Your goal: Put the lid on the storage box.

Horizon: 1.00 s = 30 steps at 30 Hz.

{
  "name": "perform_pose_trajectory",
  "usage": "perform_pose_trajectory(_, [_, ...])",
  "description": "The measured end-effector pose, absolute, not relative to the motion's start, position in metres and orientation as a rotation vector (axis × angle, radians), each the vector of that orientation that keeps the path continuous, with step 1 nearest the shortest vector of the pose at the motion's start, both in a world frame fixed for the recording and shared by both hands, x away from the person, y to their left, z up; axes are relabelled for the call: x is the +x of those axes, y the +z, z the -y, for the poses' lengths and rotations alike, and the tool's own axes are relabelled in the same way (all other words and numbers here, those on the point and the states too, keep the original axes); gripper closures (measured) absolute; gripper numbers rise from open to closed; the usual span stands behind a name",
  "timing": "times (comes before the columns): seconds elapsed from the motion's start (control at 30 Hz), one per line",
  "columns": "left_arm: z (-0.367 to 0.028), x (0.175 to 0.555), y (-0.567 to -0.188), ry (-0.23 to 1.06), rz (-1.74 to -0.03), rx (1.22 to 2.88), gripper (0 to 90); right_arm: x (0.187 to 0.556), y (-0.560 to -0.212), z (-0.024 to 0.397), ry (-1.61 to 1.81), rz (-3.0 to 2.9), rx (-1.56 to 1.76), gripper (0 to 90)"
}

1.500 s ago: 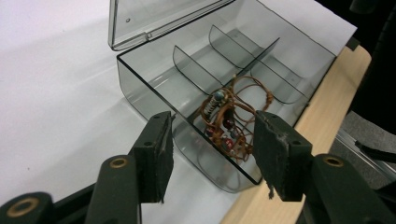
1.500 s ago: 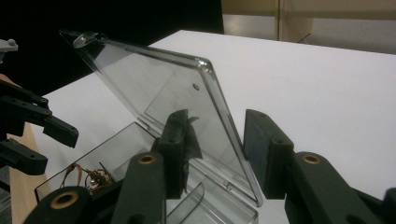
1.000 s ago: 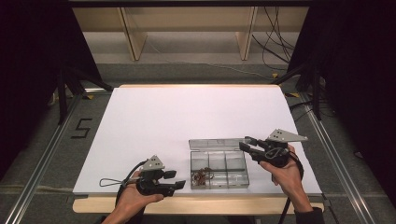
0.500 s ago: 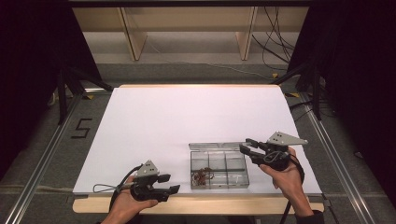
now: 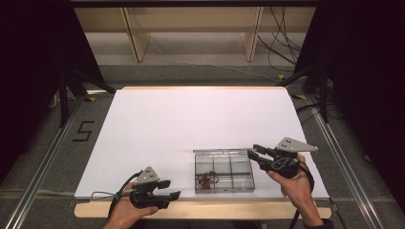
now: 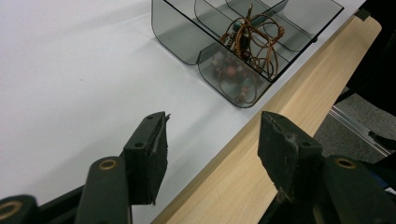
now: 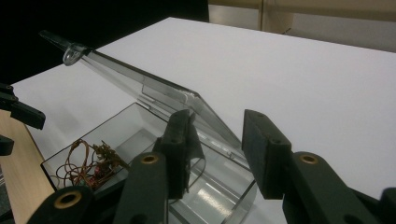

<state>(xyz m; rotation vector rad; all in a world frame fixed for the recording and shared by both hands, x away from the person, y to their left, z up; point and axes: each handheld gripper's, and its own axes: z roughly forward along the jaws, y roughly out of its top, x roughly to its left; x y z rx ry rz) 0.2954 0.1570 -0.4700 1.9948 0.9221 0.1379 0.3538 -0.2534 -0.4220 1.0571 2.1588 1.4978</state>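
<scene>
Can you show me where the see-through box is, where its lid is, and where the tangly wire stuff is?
see-through box (image 5: 237,168), high view, on a bare compartment floor.
lid (image 7: 140,79), right gripper view, on the raised clear panel.
tangly wire stuff (image 6: 250,39), left gripper view, on the copper loops in the near compartment.

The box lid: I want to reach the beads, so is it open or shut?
Open. The clear lid stands tilted up off the compartment box, hinged at its far side.
</scene>
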Motion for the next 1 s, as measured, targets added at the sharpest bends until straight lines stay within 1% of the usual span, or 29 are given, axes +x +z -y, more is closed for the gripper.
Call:
perform_pose_trajectory(0.07, [-0.158,0.294,-0.47,0.131,-0.941,1.981,42.1,0.352,-0.422,0.253,1.505,-2.158,1.074,64.0])
perform_pose_trajectory(0.1, [-0.16,0.294,-0.469,0.152,-0.944,2.0,42.2,0.352,-0.422,0.253,1.498,-2.157,1.065,64.5])
perform_pose_trajectory(0.23, [-0.164,0.292,-0.469,0.155,-0.93,1.998,42.5,0.35,-0.423,0.253,1.506,-2.155,1.085,66.0])
perform_pose_trajectory(0.33, [-0.166,0.29,-0.469,0.164,-0.95,1.999,42.6,0.35,-0.423,0.255,1.499,-2.146,1.054,66.2])
perform_pose_trajectory(0.47, [-0.169,0.289,-0.471,0.164,-0.934,2.004,42.7,0.346,-0.422,0.254,1.497,-2.166,1.107,66.4])
perform_pose_trajectory(0.57, [-0.17,0.288,-0.471,0.162,-0.932,2.012,42.7,0.347,-0.423,0.255,1.478,-2.155,1.062,66.4])
perform_pose_trajectory(0.8, [-0.17,0.285,-0.472,0.167,-0.939,2.007,42.0,0.341,-0.425,0.254,1.489,-2.169,1.111,67.1])
perform_pose_trajectory(0.9, [-0.174,0.286,-0.471,0.177,-0.911,2.051,41.2,0.339,-0.425,0.256,1.475,-2.179,1.108,67.1])
perform_pose_trajectory(0.97, [-0.172,0.284,-0.472,0.166,-0.946,2.023,40.7,0.339,-0.426,0.257,1.479,-2.176,1.101,67.1])
perform_pose_trajectory(1.0, [-0.171,0.283,-0.472,0.164,-0.961,2.02,40.6,0.335,-0.426,0.255,1.484,-2.185,1.176,67.3])
